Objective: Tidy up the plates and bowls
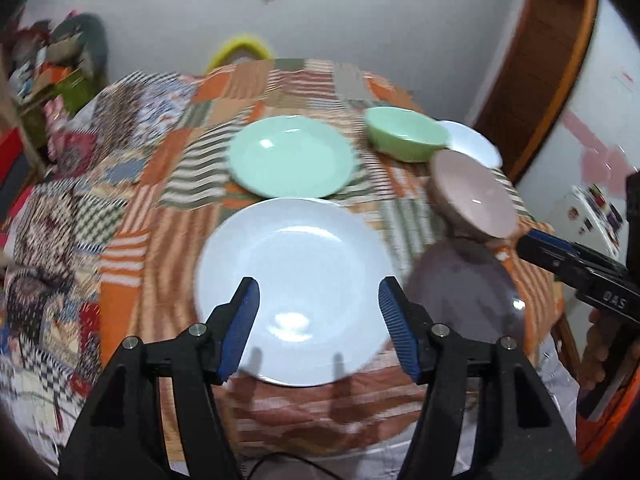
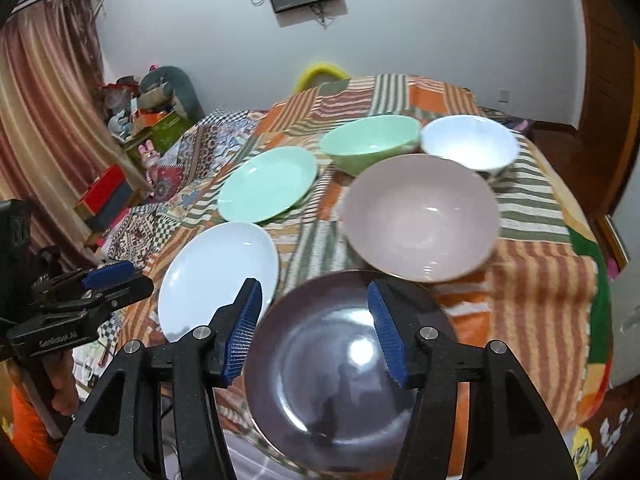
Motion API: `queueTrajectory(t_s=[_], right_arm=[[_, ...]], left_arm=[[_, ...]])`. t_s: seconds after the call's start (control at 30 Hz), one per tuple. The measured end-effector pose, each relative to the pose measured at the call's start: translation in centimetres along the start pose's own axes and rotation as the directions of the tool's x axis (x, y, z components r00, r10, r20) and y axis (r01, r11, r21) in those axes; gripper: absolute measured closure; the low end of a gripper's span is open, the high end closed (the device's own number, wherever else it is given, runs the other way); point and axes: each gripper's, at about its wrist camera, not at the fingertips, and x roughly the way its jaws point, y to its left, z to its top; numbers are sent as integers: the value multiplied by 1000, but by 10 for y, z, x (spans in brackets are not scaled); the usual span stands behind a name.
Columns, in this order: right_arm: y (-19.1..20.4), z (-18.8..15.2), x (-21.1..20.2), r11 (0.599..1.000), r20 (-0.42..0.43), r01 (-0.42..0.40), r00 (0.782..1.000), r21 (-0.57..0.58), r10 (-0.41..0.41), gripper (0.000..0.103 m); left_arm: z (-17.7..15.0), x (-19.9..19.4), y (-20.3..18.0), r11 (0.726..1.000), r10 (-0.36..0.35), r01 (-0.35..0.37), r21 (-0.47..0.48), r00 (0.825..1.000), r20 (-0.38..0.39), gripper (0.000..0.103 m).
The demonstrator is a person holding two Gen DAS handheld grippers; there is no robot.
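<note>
On the patchwork-covered table sit a white plate (image 1: 294,304) (image 2: 218,278), a green plate (image 1: 290,156) (image 2: 268,184), a dark purple plate (image 1: 466,300) (image 2: 344,376), a green bowl (image 1: 406,134) (image 2: 370,140), a white bowl (image 1: 474,142) (image 2: 468,146) and a pink bowl (image 1: 474,192) (image 2: 422,216). My left gripper (image 1: 319,326) is open above the white plate's near half. My right gripper (image 2: 314,330) is open above the purple plate. In the left wrist view the pink bowl looks tilted, next to the right gripper's tip (image 1: 532,242); whether they touch I cannot tell.
The table (image 1: 120,264) (image 2: 540,280) is round with a patchwork cloth. A yellow chair back (image 1: 240,50) (image 2: 320,72) stands at its far side. Clutter and boxes (image 2: 132,120) lie at the left, a wooden door (image 1: 548,60) at the right.
</note>
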Motion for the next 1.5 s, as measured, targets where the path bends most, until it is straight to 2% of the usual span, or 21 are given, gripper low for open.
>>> queueTrajectory(t_s=[0.3,0.47,0.53,0.67,0.73,0.87,1.0,1.23,1.37,1.5], right_arm=[[27,5,47,999,-79,-32,996,-33,29,51],[35,7,72,998,-125,-42,991,-51,36,51],[37,8,81,998,-138,-41,990,-51,34,51],[38,9,96,998,-168,-55,985,-44,47,51],[39,9,101,998,-175,-53,984,-46,44,54],[40,9,111,996,-192,-54,981,-66,40,73],[40,8,120,996,-207,-39,978,-82,21,83],[38,8,130,996,-240,-18,971,-87,-3,87],[36,8,135,996,-261,-38,965,-75,17,87],[34,8,140,997,-272,-58,961,-53,42,87]], left_arm=[[-9,23,67,989,45,-49,-138,998,-36,41],[-16,41,88,985,19,-28,-170,998,-53,43],[-17,46,92,984,10,-20,-178,998,-57,54],[-18,57,97,985,-3,-8,-174,998,-64,67],[-17,62,97,986,-5,-6,-165,998,-66,73],[-17,70,98,988,7,-18,-152,998,-69,76],[-21,76,100,988,10,-22,-155,997,-76,80],[-28,83,104,985,-18,3,-172,996,-86,82],[-28,87,105,981,-57,38,-191,994,-95,82],[-28,87,101,983,-42,22,-182,993,-106,82]])
